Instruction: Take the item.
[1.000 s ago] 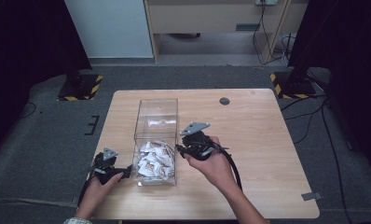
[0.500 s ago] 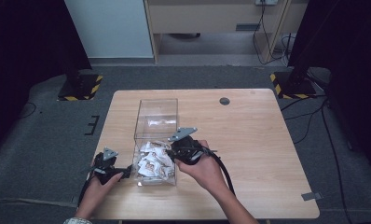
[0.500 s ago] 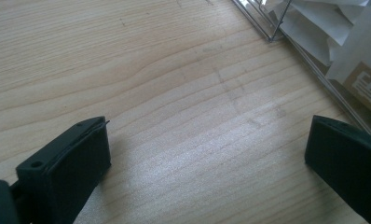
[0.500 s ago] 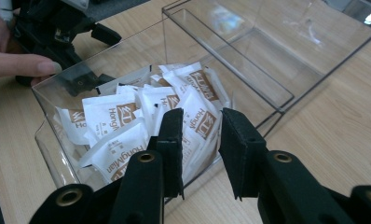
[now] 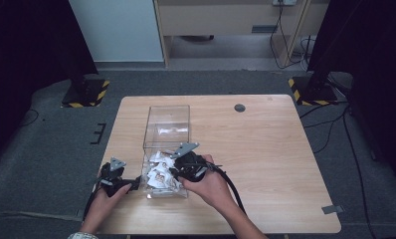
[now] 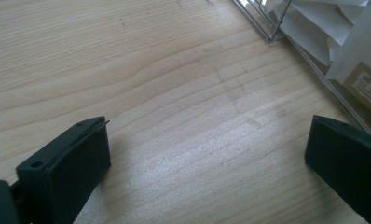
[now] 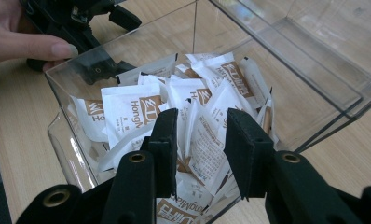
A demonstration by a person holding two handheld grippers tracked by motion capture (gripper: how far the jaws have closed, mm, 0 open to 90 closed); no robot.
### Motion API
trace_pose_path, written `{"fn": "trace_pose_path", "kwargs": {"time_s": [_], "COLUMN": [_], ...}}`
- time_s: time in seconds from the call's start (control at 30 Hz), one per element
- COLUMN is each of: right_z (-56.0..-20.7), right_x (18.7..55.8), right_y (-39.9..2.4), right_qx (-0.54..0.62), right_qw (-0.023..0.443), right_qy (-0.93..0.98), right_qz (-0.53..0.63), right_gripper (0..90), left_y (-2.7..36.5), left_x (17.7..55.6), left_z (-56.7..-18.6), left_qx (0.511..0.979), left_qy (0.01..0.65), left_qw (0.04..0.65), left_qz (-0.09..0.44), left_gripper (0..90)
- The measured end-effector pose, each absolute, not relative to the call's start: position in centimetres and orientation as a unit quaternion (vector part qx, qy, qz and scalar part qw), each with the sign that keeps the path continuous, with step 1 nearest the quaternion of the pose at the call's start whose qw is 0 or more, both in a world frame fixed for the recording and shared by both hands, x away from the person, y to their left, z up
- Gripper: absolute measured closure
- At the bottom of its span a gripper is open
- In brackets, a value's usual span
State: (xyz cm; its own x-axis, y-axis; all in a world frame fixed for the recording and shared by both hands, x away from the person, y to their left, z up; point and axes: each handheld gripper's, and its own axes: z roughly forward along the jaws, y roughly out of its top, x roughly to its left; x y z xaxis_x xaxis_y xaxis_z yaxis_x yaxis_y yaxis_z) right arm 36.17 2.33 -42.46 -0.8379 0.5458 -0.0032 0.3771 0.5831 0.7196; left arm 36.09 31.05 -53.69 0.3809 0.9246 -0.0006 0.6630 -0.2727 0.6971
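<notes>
Item 1, clear plastic box: on worktop, long axis running away from the person. Near end sits between the two tongs; far half bare.

Item 2, sachets: white paper w/ brown print, approx. a dozen or more, heaped loose in box's near end. Directly under and ahead of right tongs; also seen thru box wall at upper right of left tongs.

Item 3, right tongs: over box's near end, tipped down into the heap. Jaws part-spread, have just been opening a little; gap narrow. Sachets stand in the gap, but pads not seen pressing any; no sachet lifted.

Item 4, left tongs: low over bare worktop, just outside box's left wall. Jaws spread wide, nothing betw. them but wood grain. Right jaw close beside box's bottom edge; contact can't be told.

Item 5, hands: one per tongs, entering from near edge of worktop.
</notes>
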Motion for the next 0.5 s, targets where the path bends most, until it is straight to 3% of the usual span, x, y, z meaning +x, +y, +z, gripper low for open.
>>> {"fn": "trace_pose_path", "kwargs": {"time_s": [0.27, 0.5], "right_z": [-43.6, -44.0], "right_x": [36.2, 36.5], "right_y": [3.2, 3.8], "right_qx": [0.255, 0.259], "right_qw": [0.104, 0.106], "right_qy": [0.889, 0.892], "right_qz": [0.366, 0.355], "right_gripper": [65.0, 71.4], "left_y": [31.1, 31.1], "left_x": [36.1, 36.1], "left_z": [-53.7, -53.7], "left_qx": [0.77, 0.77], "left_qy": [0.516, 0.516], "left_qw": [0.313, 0.313], "left_qz": [0.209, 0.209], "left_gripper": [0.0, 0.0]}}
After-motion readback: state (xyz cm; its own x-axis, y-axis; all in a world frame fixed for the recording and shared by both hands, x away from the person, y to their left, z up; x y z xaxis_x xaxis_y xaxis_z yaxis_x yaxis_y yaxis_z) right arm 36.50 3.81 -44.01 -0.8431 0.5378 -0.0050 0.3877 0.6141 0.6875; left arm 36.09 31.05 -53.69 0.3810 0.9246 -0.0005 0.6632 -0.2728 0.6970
